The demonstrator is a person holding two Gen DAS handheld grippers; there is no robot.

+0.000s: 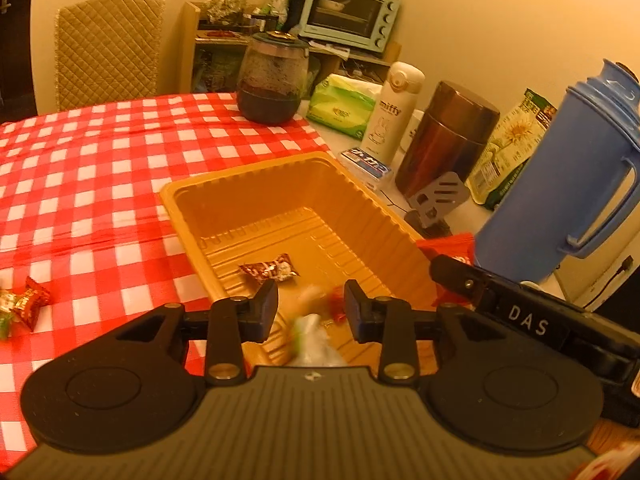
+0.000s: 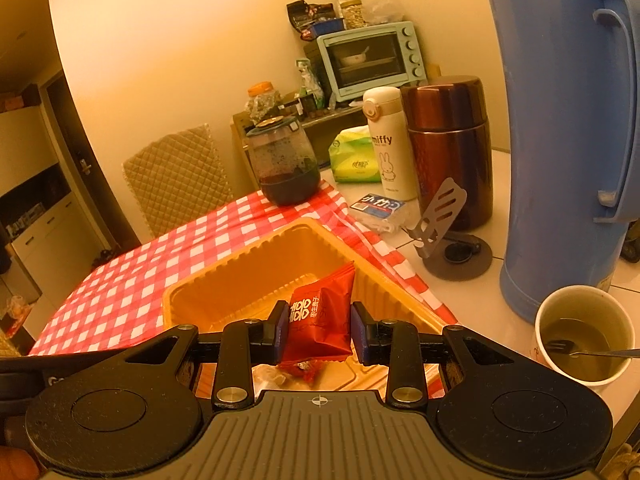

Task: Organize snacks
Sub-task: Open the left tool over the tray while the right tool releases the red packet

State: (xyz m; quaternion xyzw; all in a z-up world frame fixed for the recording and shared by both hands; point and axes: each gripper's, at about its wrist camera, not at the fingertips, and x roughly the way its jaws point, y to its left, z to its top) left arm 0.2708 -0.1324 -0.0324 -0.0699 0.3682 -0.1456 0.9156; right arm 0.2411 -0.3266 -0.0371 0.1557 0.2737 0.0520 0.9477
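Right gripper [image 2: 318, 328] grips red packet [image 2: 320, 320] — over checked tablecloth [image 2: 160, 280].

Candy [image 1: 316, 320] between the left gripper [image 1: 311, 309] fingers is pure blur; blue thermos [image 2: 560, 140] is cropped at the frame's edge.

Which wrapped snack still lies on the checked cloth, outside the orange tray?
The red-and-gold wrapped candy at the left edge of the left wrist view. The others are in the orange tray or gripped above it.
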